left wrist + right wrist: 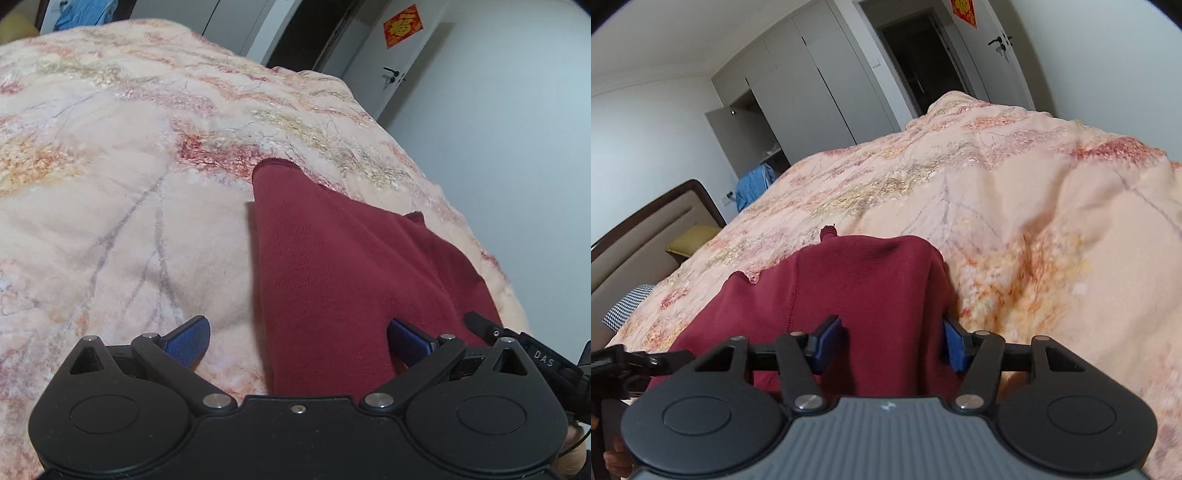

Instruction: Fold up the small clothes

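Left wrist view: the left gripper [298,341] hangs with fingers spread wide over a dark red knit garment [332,266] lying on the floral duvet [129,166]. Right wrist view: the right gripper [892,343] stands apart, the garment's raised fold between its blue pads [829,341].

Both wrist views low, close over the bed quilt [129,184]; both share the maroon garment [868,288] and the far door.
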A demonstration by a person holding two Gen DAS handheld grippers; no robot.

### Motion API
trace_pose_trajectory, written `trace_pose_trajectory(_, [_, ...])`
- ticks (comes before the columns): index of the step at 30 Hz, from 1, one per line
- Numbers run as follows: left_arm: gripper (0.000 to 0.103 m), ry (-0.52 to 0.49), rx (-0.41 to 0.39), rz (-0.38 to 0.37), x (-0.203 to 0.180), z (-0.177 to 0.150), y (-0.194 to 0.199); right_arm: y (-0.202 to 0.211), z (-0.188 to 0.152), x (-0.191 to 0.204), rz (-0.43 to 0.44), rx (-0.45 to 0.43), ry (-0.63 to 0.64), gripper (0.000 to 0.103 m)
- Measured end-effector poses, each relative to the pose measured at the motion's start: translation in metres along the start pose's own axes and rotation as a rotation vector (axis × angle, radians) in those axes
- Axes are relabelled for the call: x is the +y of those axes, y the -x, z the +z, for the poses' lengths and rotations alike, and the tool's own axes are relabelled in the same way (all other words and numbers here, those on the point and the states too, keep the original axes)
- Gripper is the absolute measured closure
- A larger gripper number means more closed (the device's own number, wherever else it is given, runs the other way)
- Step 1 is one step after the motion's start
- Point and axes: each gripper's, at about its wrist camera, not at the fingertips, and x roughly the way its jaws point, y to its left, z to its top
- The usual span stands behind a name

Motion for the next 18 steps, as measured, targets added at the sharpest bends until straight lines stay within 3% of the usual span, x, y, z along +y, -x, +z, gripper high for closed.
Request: trace_pose_trajectory(18, [0.000,-0.035,-0.093,0.021,-0.001,-0.017,0.001,0.005,-0.014,-0.020,0.084,-0.047,-0.069,0.034])
